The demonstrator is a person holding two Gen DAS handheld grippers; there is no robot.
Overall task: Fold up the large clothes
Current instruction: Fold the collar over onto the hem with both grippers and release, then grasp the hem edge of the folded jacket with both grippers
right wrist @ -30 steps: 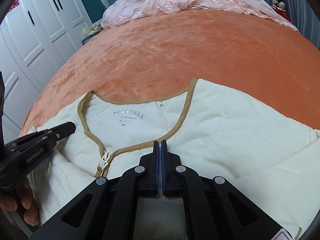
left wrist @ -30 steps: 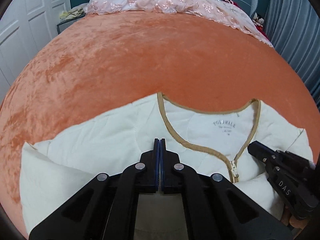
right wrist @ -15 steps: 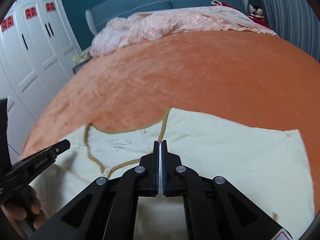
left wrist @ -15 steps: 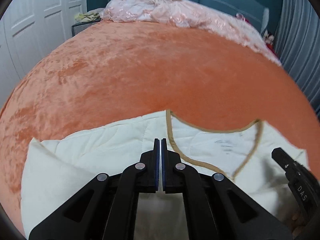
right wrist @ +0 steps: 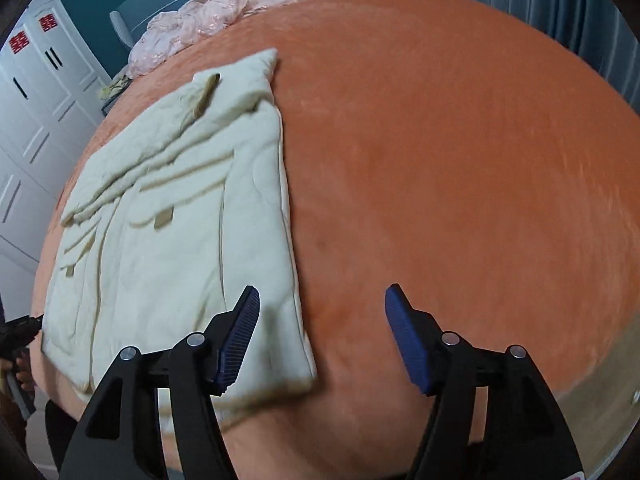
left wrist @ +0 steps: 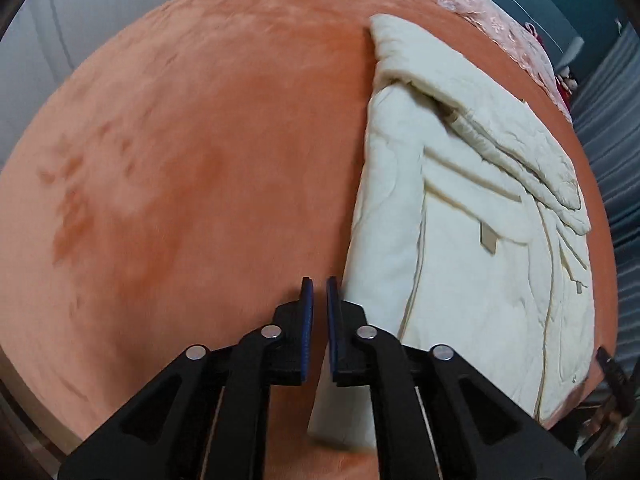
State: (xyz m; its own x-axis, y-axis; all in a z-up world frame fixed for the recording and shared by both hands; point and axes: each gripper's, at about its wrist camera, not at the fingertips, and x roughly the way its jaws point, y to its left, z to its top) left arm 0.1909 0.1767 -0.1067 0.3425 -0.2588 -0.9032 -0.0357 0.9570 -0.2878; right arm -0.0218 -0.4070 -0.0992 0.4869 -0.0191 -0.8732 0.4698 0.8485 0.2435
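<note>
A cream quilted jacket with tan trim (left wrist: 472,216) lies flat on the orange bed cover (left wrist: 192,168), its sleeves folded across its upper part. It also shows in the right wrist view (right wrist: 168,216). My left gripper (left wrist: 319,300) hangs over the jacket's near left corner, its jaws parted by a narrow gap with nothing between them. My right gripper (right wrist: 322,312) is wide open and empty over the jacket's near right corner. Its left finger (right wrist: 240,332) is above the fabric and the right finger is above the bed cover.
A pink lace blanket (right wrist: 248,4) lies bunched at the head of the bed below a teal headboard. White wardrobe doors (right wrist: 24,92) stand to the left. Grey-blue curtains (left wrist: 612,128) hang on the right. The other gripper's tip (right wrist: 20,326) shows at the left edge.
Both grippers let go of the jacket and swung outward, away from the neckline. The right gripper opened wide and the left one opened slightly. The jacket now lies lengthwise with its sleeves folded in.
</note>
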